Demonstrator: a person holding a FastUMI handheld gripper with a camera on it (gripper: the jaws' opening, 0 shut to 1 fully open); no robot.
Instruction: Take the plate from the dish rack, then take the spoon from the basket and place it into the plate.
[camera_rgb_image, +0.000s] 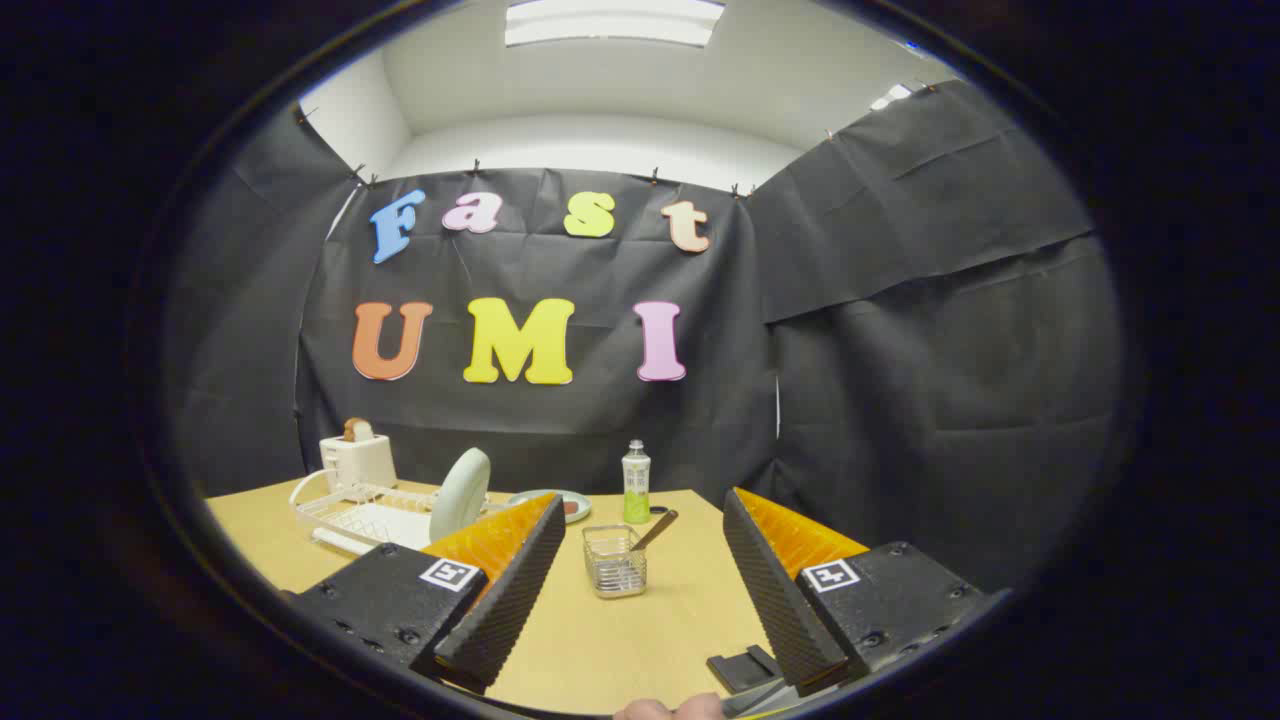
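Note:
A pale green plate stands on edge in the white dish rack, beyond my left finger. A small wire basket sits on the table straight ahead between my fingers, with a dark-handled spoon leaning out of it to the right. My gripper is open, with its black ribbed fingers spread wide above the table and nothing between them.
A white toaster with a slice of bread stands behind the rack. A second plate with something red and a green-labelled bottle sit at the back of the wooden table. A fingertip shows beneath the gripper.

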